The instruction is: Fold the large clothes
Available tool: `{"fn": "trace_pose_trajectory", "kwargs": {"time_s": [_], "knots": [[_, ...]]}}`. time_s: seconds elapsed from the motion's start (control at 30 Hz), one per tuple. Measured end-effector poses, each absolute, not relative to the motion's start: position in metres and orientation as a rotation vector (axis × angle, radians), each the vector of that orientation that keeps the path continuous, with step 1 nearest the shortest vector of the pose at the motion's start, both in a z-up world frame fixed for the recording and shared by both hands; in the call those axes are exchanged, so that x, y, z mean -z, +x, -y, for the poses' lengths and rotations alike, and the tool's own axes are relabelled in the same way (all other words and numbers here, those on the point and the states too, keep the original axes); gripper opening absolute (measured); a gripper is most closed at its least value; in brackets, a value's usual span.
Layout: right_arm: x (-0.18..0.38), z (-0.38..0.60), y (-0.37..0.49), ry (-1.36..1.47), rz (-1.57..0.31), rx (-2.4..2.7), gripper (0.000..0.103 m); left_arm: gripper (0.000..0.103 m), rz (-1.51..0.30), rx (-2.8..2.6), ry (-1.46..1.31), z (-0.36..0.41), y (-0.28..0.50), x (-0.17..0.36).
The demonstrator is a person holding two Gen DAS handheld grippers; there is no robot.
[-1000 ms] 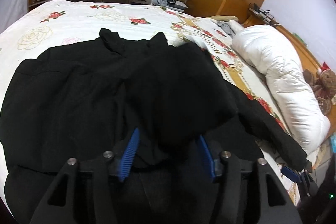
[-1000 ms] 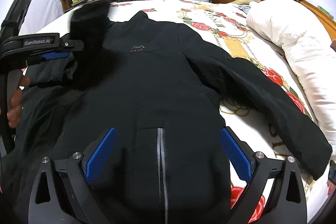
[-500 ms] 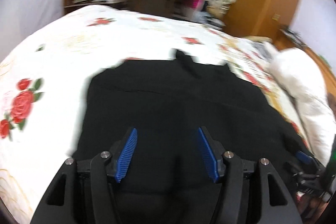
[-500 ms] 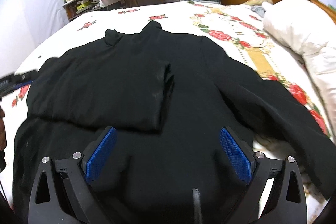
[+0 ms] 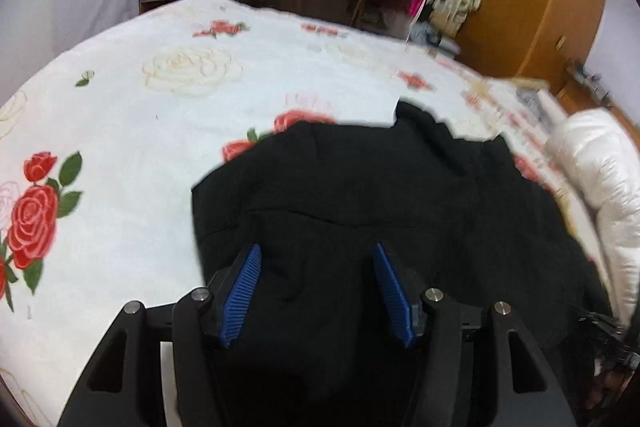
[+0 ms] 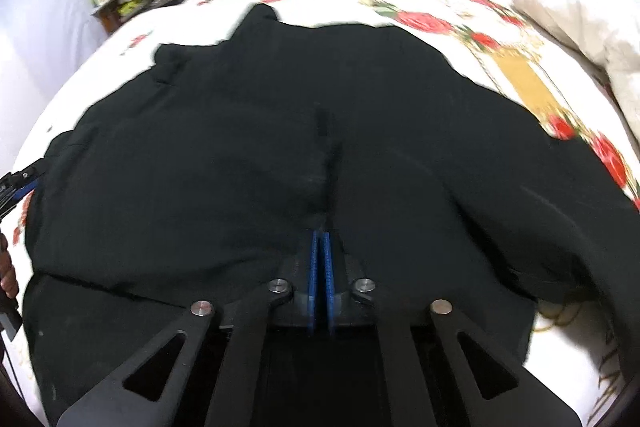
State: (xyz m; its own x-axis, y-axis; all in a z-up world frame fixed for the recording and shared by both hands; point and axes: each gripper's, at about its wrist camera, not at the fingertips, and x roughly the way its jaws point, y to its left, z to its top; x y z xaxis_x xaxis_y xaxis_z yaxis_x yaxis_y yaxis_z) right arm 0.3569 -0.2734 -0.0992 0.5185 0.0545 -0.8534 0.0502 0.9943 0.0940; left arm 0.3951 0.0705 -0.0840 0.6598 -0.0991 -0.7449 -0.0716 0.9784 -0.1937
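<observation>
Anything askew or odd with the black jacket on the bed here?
Mildly. The black jacket lies half folded: its right sleeve trails loose across the floral bedspread, unfolded. No damage shows.

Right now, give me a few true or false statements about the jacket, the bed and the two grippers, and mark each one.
1. The black jacket lies on a rose-print bedspread. True.
2. The right gripper is wide open. False: its jaws have just closed and the blue pads now meet.
3. The left gripper has its pads apart over the jacket. True.
4. The white duvet covers the jacket. False: it is bunched beside it.
5. The jacket is red. False: it is black.
</observation>
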Motion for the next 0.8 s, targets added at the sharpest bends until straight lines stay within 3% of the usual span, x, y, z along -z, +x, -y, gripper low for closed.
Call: {"fn": "trace_pose_trajectory", "kwargs": {"time_s": [0.1, 0.27, 0.43, 0.63, 0.8], "knots": [[0.107, 0.287, 0.355, 0.147, -1.056, 0.005, 0.0, 0.06, -0.892, 0.007, -0.18, -0.067, 0.403, 0.101], [0.068, 0.285, 0.343, 0.133, -0.953, 0.024, 0.0, 0.06, -0.834, 0.032, -0.23, -0.073, 0.388, 0.078], [0.041, 0.26, 0.343, 0.136, -0.858, -0.068, 0.011, 0.06, -0.781, 0.035, -0.25, -0.076, 0.359, 0.069], [0.096, 0.246, 0.378, 0.121, -1.029, -0.088, 0.013, 0.06, -0.877, 0.005, -0.192, -0.066, 0.369, 0.102], [0.08, 0.258, 0.364, 0.109, -1.006, -0.049, 0.014, 0.06, -0.876, 0.01, -0.145, -0.055, 0.358, 0.085]]}}
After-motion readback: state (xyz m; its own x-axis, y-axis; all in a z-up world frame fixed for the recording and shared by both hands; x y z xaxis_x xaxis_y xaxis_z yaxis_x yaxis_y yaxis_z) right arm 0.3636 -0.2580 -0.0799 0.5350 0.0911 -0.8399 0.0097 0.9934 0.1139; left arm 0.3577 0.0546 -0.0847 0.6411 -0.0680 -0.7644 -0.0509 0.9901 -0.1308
